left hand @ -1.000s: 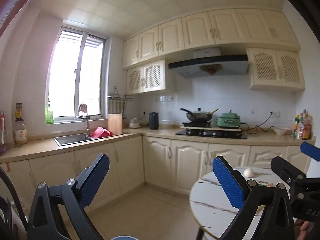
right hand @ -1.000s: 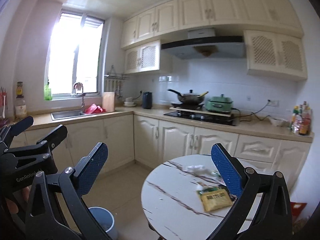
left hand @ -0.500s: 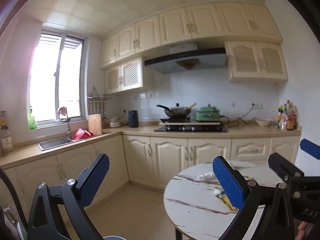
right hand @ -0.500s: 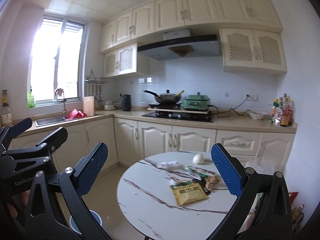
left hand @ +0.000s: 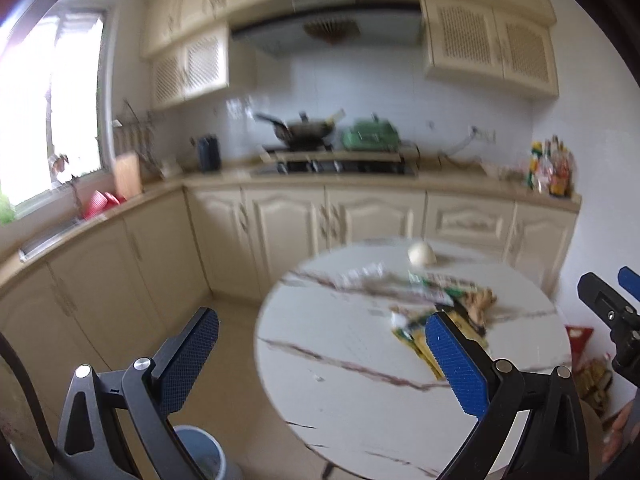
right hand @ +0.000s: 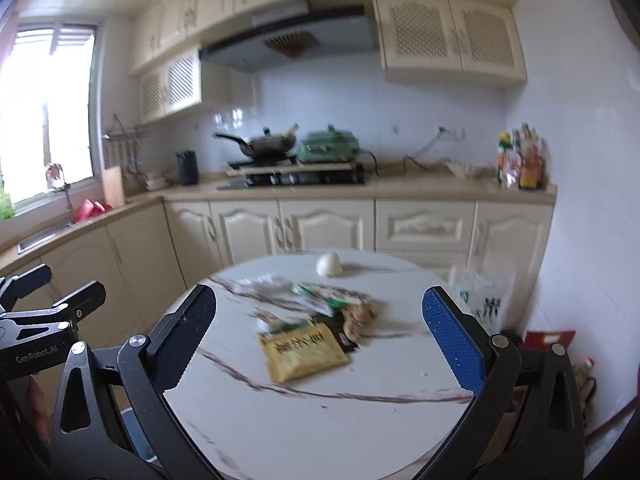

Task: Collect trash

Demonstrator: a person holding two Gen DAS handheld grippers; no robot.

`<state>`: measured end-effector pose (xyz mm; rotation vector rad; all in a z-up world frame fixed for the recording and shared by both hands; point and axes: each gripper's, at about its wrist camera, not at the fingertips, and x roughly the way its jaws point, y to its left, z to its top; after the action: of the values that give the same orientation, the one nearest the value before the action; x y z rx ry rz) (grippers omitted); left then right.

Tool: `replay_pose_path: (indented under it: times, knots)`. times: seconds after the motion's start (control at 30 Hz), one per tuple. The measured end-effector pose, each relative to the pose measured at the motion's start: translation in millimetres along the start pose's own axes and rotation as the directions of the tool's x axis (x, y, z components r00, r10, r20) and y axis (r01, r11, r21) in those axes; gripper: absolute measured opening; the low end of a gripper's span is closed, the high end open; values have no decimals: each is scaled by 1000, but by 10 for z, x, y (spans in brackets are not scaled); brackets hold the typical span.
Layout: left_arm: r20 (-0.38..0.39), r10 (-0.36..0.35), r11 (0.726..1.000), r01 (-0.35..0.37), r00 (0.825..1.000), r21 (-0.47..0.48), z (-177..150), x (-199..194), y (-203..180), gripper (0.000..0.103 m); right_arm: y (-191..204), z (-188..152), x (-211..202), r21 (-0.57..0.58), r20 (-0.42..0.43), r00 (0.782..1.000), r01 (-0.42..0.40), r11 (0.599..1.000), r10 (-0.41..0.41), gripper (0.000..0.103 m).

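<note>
A flat yellow snack packet with dark lettering (right hand: 305,349) lies near the middle of the round white marble-patterned tabletop (right hand: 360,432), its far edge touching a loose heap of litter: a green-and-white wrapper (right hand: 326,296), a crumpled clear film (right hand: 262,283), a dark wrapper and a brown crumpled scrap (right hand: 360,316). A pale rounded lump (right hand: 329,265), unidentifiable through the blur, sits apart toward the far edge. The step in hand appears to be the approach: neither tool touches anything. The right gripper (right hand: 319,334) hangs above the near edge, jaws spread wide and empty, framing the packet. The left gripper (left hand: 322,350), likewise released and empty, sits off the tabletop's left edge. The next move likely calls for lowering the right jaws over the packet and pinching its thin edge. A blue round bin (left hand: 202,454) stands on the floor below the left edge. Beyond are cream cabinets, a stove with a dark wok (right hand: 266,144), and a window at left.
</note>
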<state>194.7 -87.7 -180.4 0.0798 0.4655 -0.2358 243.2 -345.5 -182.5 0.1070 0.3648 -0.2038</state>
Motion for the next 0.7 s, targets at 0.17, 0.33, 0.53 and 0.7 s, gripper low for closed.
replay_pose_path:
  times: [0.17,0.33,0.53,0.7]
  knots:
    - [-116,-23,1000,25,993,16,335,649,-93,102,-207,-201,462,15,-116,993,30,999,-29,103]
    - [-170,0,1000,3,985,18,528,1114,-40,102,-253,-472,976,20,-255,967,6,1000,-1,103]
    - [-221,22,1000,-17,975,23,613,1557,52,102,-55,-769,1615,0,-420,906,-69,998,63,103]
    - [-239,17,1000,-12,971,24,601,1815,27,102,94,-806,1959,-4,-475,874,-118,993,101,103]
